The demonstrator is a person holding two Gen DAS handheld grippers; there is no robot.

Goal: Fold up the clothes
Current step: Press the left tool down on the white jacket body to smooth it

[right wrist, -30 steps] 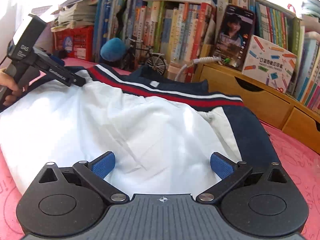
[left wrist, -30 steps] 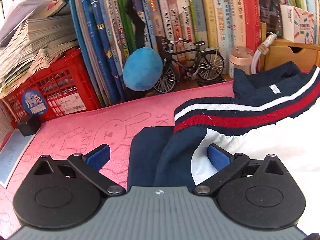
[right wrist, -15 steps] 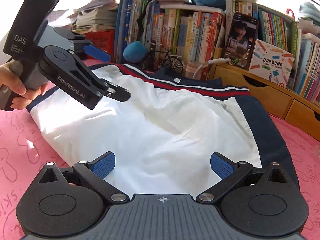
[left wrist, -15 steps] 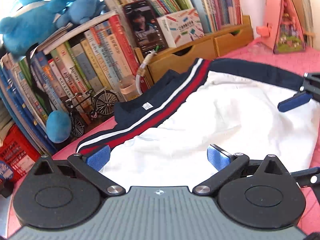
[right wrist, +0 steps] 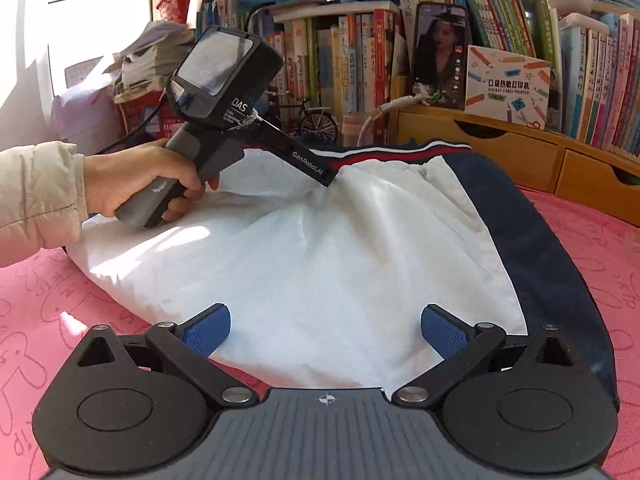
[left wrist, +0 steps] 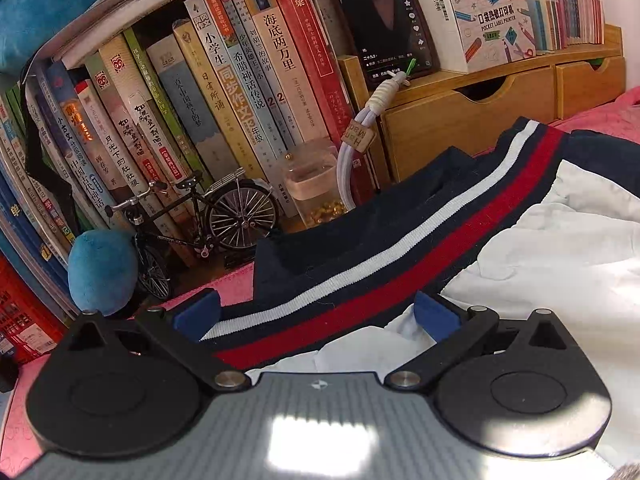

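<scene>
The garment (right wrist: 340,248) lies white side up on the pink cloth (right wrist: 48,304), its navy edge running down the far side; the striped waistband (left wrist: 360,280) passes straight between the spread blue pads (left wrist: 434,316) of the left gripper (left wrist: 316,314), which close on nothing yet; from the other view its tip looks to touch the cloth just below the band. The right gripper (right wrist: 326,328) hangs with jaws wide too, the white hem lying between and just ahead of its fingers. To my eye the job now is a clean pinch: seat the band deep between the left pads so all layers are caught; take the hem squarely with the right; lift both together, or the thin fabric may bunch.
</scene>
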